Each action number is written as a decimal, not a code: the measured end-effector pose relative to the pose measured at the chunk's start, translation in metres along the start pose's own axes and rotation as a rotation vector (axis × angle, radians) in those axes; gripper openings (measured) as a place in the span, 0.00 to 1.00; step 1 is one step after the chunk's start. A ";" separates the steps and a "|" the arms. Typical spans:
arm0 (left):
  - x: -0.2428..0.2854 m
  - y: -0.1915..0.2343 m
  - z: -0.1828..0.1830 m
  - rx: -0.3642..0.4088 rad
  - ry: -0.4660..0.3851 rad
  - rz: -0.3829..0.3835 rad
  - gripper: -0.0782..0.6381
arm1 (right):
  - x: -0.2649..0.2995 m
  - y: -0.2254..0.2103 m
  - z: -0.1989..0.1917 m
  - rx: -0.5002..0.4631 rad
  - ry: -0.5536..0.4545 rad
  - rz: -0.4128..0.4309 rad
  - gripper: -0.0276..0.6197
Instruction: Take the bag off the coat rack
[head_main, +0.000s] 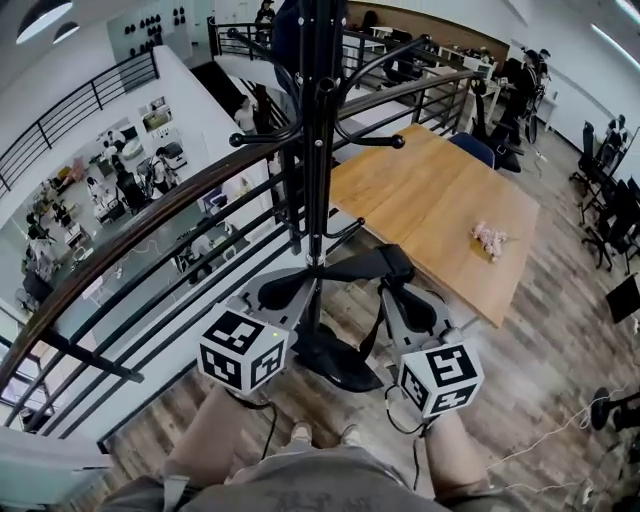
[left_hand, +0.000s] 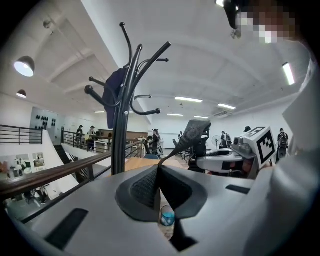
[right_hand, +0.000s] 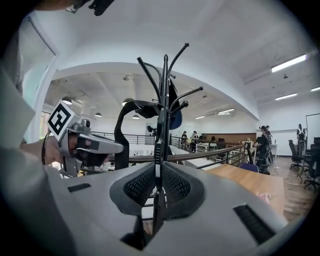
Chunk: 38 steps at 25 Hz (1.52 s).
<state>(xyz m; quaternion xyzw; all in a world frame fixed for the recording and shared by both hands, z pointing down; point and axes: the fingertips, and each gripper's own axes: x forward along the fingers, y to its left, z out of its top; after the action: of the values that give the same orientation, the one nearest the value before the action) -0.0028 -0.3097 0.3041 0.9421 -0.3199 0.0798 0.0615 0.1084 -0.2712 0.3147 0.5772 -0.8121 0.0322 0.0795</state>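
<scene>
Head view: black strap (head_main: 362, 264) held before the coat rack (head_main: 312, 150).
Both the left gripper (head_main: 303, 284) and the right gripper (head_main: 392, 287) pinch it tight.

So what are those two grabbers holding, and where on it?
Both pinch one black woven strap by the black metal coat rack: the left gripper grips its left stretch, the right gripper its right stretch.
</scene>
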 end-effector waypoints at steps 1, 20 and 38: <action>0.000 -0.006 0.005 0.007 -0.007 -0.014 0.13 | -0.007 -0.002 0.004 0.002 -0.010 -0.009 0.13; 0.063 -0.125 -0.011 0.039 0.041 -0.360 0.13 | -0.121 -0.059 -0.038 0.049 0.044 -0.273 0.13; 0.088 -0.207 -0.093 0.026 0.232 -0.557 0.13 | -0.196 -0.088 -0.133 0.169 0.211 -0.443 0.13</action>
<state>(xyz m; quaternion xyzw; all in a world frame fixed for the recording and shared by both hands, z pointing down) 0.1825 -0.1832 0.3982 0.9789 -0.0391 0.1710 0.1048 0.2666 -0.0989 0.4094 0.7392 -0.6473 0.1419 0.1205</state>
